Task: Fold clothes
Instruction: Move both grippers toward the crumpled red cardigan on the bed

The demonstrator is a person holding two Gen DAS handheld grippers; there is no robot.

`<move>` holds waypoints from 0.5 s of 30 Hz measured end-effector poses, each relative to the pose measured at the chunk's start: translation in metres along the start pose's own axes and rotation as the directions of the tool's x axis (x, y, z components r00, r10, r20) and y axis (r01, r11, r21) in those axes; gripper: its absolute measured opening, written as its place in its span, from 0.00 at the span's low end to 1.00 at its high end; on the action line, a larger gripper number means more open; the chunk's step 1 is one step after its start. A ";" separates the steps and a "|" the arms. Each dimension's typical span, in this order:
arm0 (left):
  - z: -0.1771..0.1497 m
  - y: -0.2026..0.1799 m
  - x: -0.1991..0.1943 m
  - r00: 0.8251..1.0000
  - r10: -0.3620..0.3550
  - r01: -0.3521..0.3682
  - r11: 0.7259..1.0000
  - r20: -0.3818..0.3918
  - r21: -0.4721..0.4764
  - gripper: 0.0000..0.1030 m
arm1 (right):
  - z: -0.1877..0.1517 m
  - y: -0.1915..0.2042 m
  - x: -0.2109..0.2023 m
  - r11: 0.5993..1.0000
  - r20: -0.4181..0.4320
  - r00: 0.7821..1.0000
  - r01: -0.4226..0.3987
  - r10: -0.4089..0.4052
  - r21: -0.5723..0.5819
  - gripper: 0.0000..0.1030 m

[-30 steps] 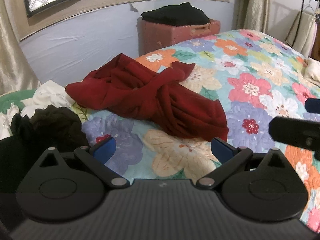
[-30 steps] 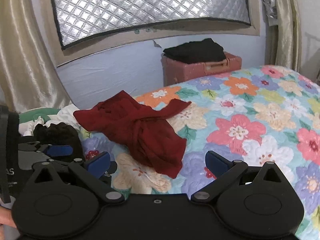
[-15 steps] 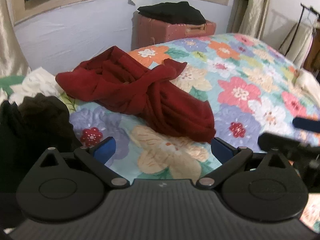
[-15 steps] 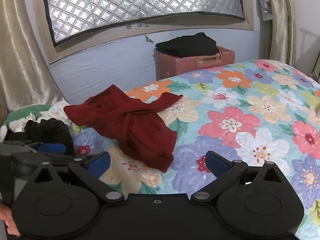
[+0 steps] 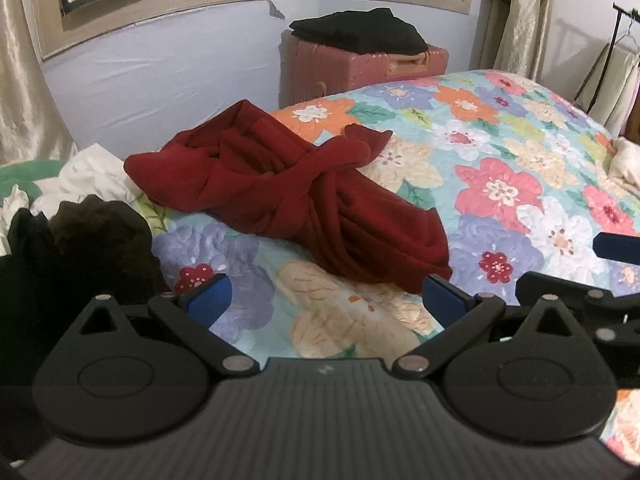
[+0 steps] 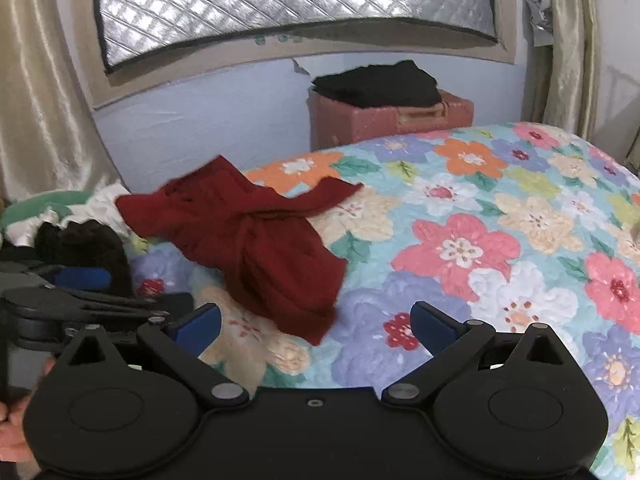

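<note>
Both hand-held grippers, left [image 5: 326, 304] and right [image 6: 316, 326], hang empty with fingers apart near the twisted red top [image 5: 296, 196] on the bed [image 5: 500, 184], ready to spread it.

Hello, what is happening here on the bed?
A person holds two grippers over a floral bedspread. The left gripper and right gripper are both open and empty, pointing at a crumpled red garment that lies unfolded and untouched. Dark clothes and white clothes wait in a pile beside it. Folding has not begun.
</note>
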State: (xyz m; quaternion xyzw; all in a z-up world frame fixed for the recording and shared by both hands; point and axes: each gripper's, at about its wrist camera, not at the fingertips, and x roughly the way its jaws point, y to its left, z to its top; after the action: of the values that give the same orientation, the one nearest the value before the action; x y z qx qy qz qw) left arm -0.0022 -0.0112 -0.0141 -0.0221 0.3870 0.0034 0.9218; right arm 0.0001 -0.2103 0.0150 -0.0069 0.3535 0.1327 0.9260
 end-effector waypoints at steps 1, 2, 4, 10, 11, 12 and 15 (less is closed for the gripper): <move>-0.001 -0.001 0.001 1.000 0.006 -0.006 1.000 -0.004 0.003 1.00 | -0.002 -0.002 0.002 1.000 -0.005 1.000 0.009 -0.009 0.008 0.99; -0.002 -0.002 0.002 1.000 0.008 -0.008 1.000 -0.009 0.006 1.00 | -0.003 -0.005 0.003 1.000 -0.009 1.000 0.009 -0.009 0.024 0.99; -0.002 -0.001 0.002 1.000 0.001 -0.001 1.000 -0.014 0.005 1.00 | -0.003 -0.011 0.004 0.999 -0.013 1.000 0.001 0.000 0.055 0.99; -0.001 0.001 0.002 1.000 -0.021 0.021 1.000 -0.010 -0.022 1.00 | -0.001 -0.016 0.004 0.998 -0.023 1.000 0.000 0.002 0.067 0.99; -0.001 0.001 0.004 1.000 -0.025 0.024 0.999 -0.013 -0.022 1.00 | -0.001 -0.016 0.004 0.998 -0.024 1.000 0.001 0.001 0.064 0.99; -0.001 0.001 0.005 1.000 -0.025 0.024 1.000 -0.016 -0.020 1.00 | -0.001 -0.016 0.005 0.998 -0.025 1.000 0.000 0.001 0.062 0.99; -0.002 0.000 0.008 1.000 -0.007 0.007 1.000 -0.023 0.004 1.00 | -0.001 -0.016 0.007 0.998 -0.034 0.999 -0.006 0.008 0.056 0.99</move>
State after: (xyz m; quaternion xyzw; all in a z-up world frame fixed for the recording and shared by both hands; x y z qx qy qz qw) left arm 0.0020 -0.0114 -0.0215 -0.0215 0.3973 -0.0009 0.9174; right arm 0.0087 -0.2238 0.0083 0.0178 0.3728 0.1258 0.9192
